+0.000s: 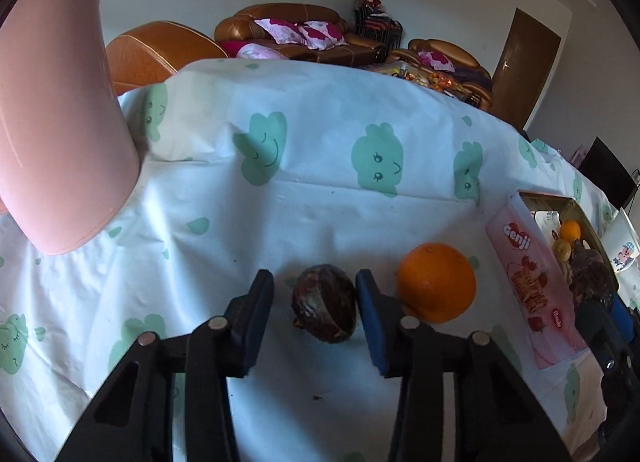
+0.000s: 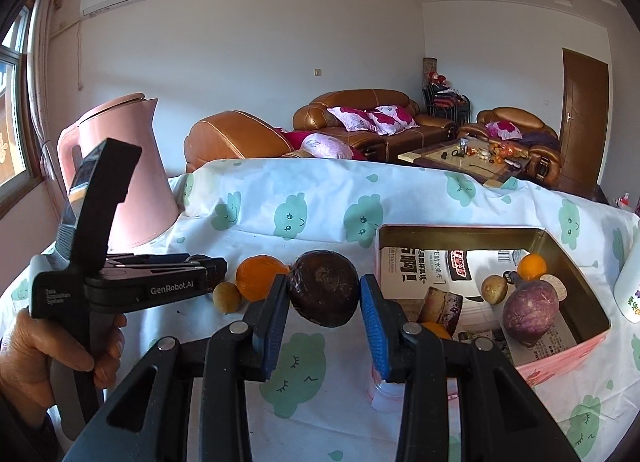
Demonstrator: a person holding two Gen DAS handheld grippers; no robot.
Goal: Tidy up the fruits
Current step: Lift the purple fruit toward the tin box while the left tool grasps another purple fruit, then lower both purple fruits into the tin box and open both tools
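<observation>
A dark brown-purple fruit [image 1: 325, 304] lies on the tablecloth between the open jaws of my left gripper [image 1: 316, 294]. An orange [image 1: 436, 282] lies just right of it. In the right wrist view my right gripper [image 2: 324, 294] holds a dark round fruit [image 2: 324, 288] between its blue pads, raised above the table; its left pad touches the fruit, a small gap shows at the right pad. The left gripper [image 2: 216, 268] lies to its left, beside an orange [image 2: 258, 276] and a small brown fruit [image 2: 227, 296]. The pink tin [image 2: 560, 254] holds several fruits, among them a purple one [image 2: 530, 312].
A pink kettle [image 2: 128, 178] stands at the table's back left. A white bottle [image 2: 630, 282] stands right of the tin. The tin [image 1: 524, 286] is at the right in the left wrist view. Sofas and a coffee table lie beyond the table.
</observation>
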